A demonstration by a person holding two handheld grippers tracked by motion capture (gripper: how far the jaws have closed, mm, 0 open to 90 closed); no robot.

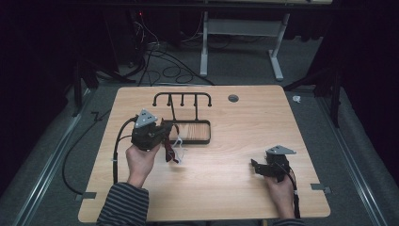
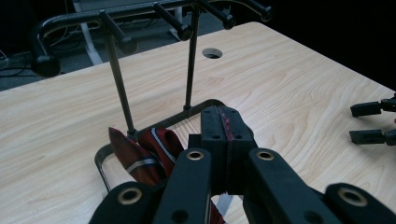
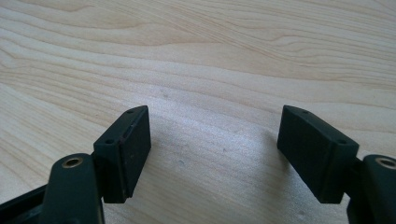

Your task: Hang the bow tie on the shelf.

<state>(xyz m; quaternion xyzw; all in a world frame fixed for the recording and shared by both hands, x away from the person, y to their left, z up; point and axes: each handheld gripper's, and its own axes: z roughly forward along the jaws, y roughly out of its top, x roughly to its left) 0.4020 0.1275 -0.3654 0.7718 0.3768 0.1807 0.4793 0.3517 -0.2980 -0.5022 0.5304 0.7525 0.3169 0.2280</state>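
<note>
Wooden table [image 1: 226,141]: left gripper [image 2: 223,135] jaws clamp red tie [image 2: 149,154] beside black rack [image 1: 182,100]; right gripper [image 3: 215,154] jaws apart

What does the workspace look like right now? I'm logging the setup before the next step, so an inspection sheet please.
Surface: light wooden table, with a round hole near the far edge.
Job's things: dark red striped tie hanging from the left claw; black peg rack on a framed base.
Clutter: nothing seen.
Grippers: left claw shut on the tie, lifted beside the rack; right claw open, low over bare wood.
Cables: black cable trailing from the left claw; loose cables on the floor beyond.
Surroundings: grey carpet, white table frame, dark backdrop.
</note>
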